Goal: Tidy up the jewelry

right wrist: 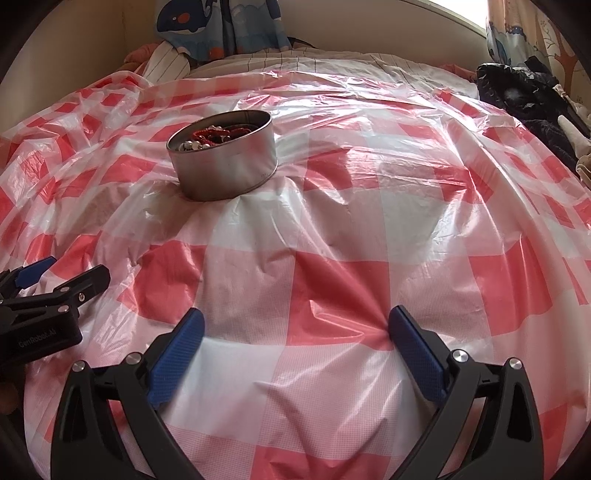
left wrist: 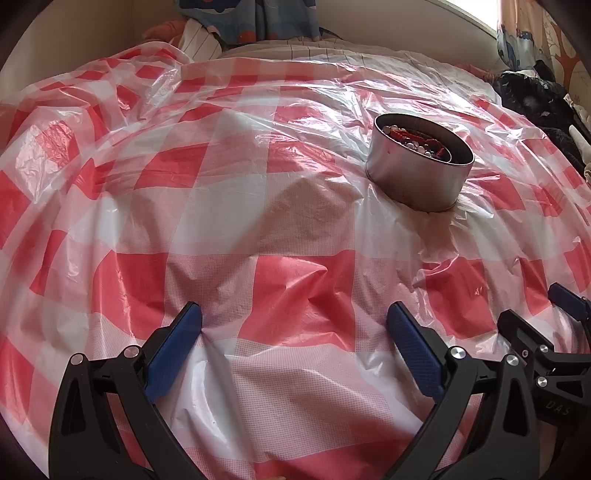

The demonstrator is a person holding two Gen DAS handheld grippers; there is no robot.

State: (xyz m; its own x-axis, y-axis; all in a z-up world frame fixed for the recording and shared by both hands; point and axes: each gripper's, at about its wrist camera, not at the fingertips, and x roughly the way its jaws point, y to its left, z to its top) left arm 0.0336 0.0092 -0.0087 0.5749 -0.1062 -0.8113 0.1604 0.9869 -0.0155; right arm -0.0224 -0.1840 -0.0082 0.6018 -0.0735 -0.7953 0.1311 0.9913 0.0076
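A round metal tin [left wrist: 417, 173] stands on the red-and-white checked plastic sheet, far right in the left wrist view and far left in the right wrist view [right wrist: 225, 170]. It holds red cord and silver bead jewelry [left wrist: 413, 142] [right wrist: 212, 136]. My left gripper [left wrist: 293, 314] is open and empty, low over the sheet, well short of the tin. My right gripper [right wrist: 295, 319] is open and empty too, to the right of the tin. Each gripper shows at the edge of the other's view [left wrist: 554, 317] [right wrist: 48, 280].
The crinkled checked plastic sheet [left wrist: 258, 229] covers a bed. Dark clothing [right wrist: 524, 96] lies at the far right edge. A striped pillow and blue cartoon-print fabric [right wrist: 221, 33] sit at the far end against the wall.
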